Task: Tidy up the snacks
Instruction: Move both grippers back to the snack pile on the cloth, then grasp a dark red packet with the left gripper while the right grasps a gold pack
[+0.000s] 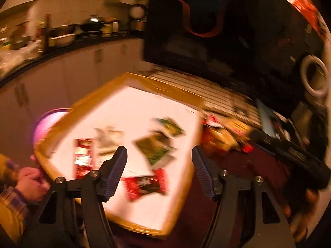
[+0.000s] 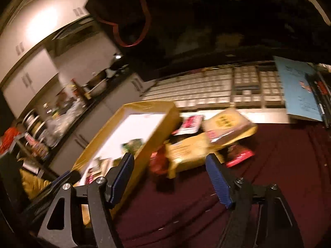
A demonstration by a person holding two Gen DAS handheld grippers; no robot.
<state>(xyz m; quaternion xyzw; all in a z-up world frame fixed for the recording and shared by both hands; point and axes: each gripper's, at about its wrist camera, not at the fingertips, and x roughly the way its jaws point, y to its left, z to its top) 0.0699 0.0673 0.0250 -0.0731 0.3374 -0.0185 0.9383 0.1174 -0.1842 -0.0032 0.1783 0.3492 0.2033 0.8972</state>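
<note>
Blue-padded fingers of the left tool (image 1: 159, 172) stand wide apart over the near part of a yellow-rimmed tray (image 1: 62, 113), with nothing between them. Beneath that gap, on the tray's white floor, lies a red snack packet (image 1: 144, 184); further in lie a green packet (image 1: 155, 148), a second green one (image 1: 170, 127) behind it, a red-and-white packet (image 1: 83, 157) to the left and a pale packet (image 1: 107, 138) beside that. All are motion-blurred, so no labels can be read. White floor shows bare between the packets and across the tray's far half.

Off the tray's left rim a person's hand (image 1: 31, 183) in a plaid sleeve sits close to the corner, and a pink round object (image 1: 48, 122) pokes out behind the rim.

Over on the right, the right tool (image 2: 171, 177) is also spread wide and holds nothing. Its left finger overlaps the tray's right wall (image 2: 157, 136) in this view, its right finger hangs over dark red cloth (image 2: 269, 186) covering the desk. That cloth lies bare toward the right and near edges. Just beyond the fingers a heap of snacks crowds against the tray wall: a yellow box (image 2: 227, 122) tilted on top, a yellow bag (image 2: 190, 150), a red packet (image 2: 159, 161) and a red item (image 2: 240, 157) at the heap's right. Behind them run a white keyboard (image 2: 206, 91) and a blue booklet (image 2: 298, 88).
</note>
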